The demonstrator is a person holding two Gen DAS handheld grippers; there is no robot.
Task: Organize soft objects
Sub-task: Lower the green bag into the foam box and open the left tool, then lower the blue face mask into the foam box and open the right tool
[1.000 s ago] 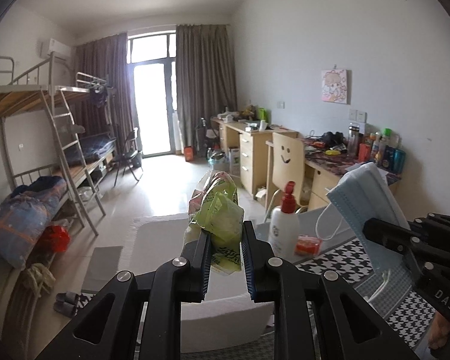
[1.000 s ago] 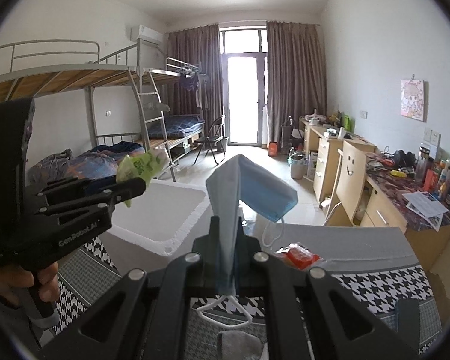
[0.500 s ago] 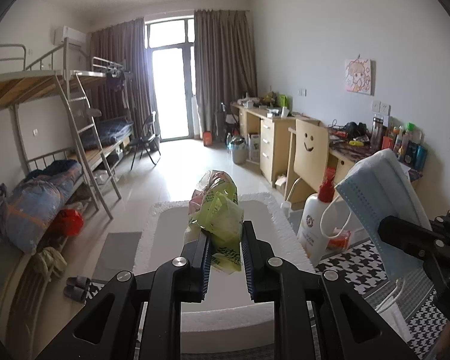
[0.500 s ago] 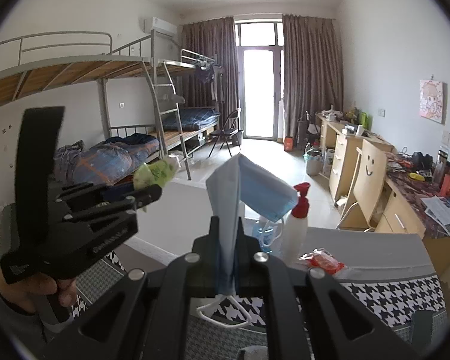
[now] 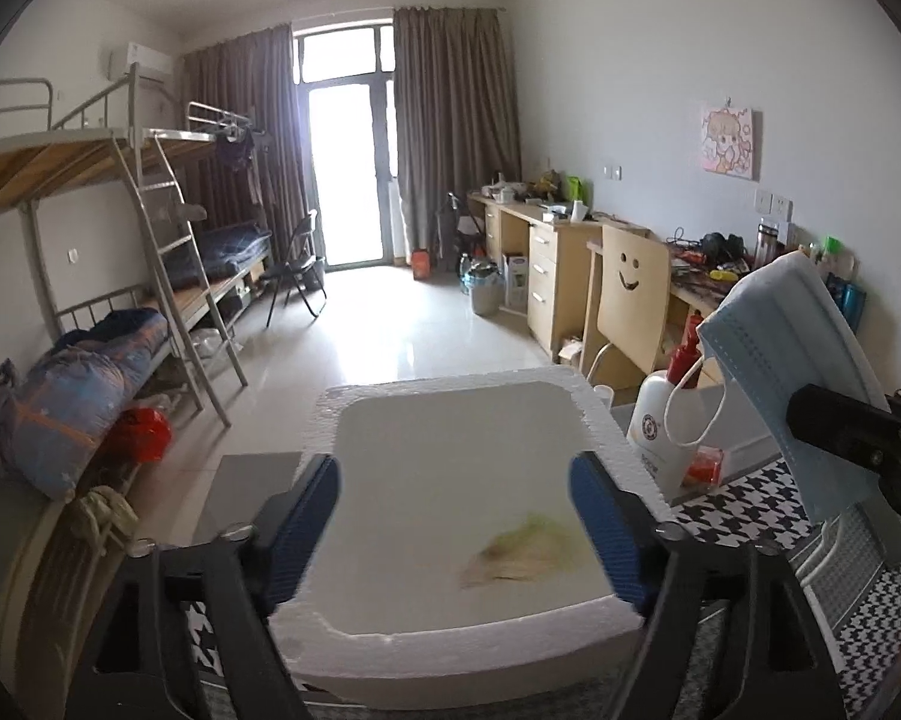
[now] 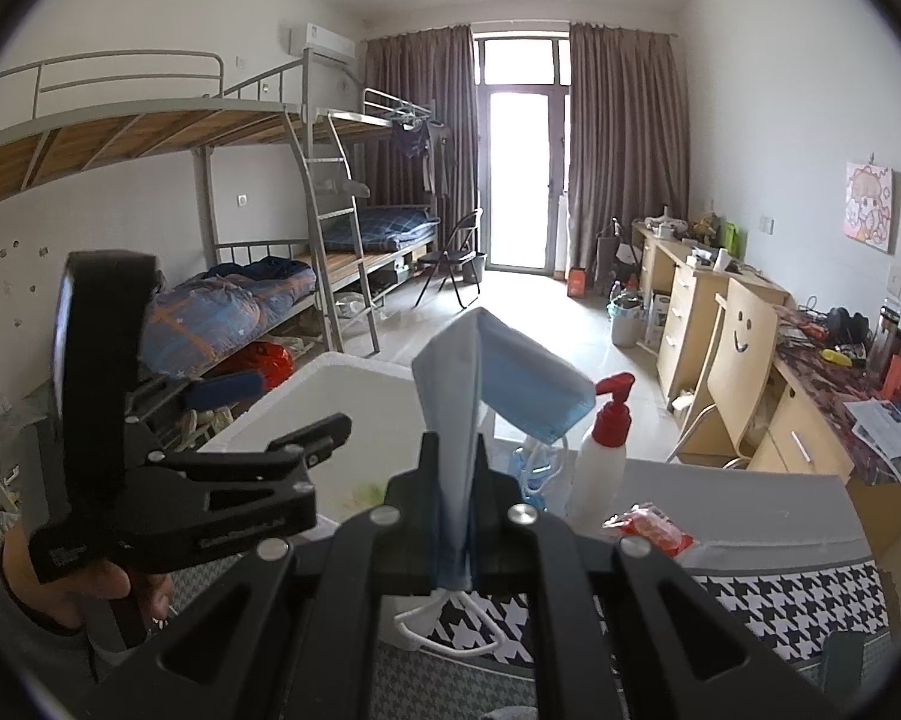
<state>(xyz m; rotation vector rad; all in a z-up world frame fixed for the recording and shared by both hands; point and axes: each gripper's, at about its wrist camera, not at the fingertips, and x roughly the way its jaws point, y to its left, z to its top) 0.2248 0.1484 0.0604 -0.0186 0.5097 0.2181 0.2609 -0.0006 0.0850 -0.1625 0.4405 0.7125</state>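
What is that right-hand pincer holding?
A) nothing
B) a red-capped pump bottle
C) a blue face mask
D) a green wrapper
C: the right gripper is pinched shut on the folded blue face mask, its ear loops dangling below.

White pump bottle (image 6: 601, 463) with red top, smiley-face chair (image 5: 629, 306), metal bunk bed (image 6: 168, 138), folding chair (image 5: 297, 267)

Each camera rides just behind its own tongs, facing down the room toward the balcony door (image 5: 345, 171), tilted slightly down. Both views share the white foam box (image 5: 450, 639), close below, the pump bottle (image 6: 600, 456) and the bunk beds (image 6: 168, 138).
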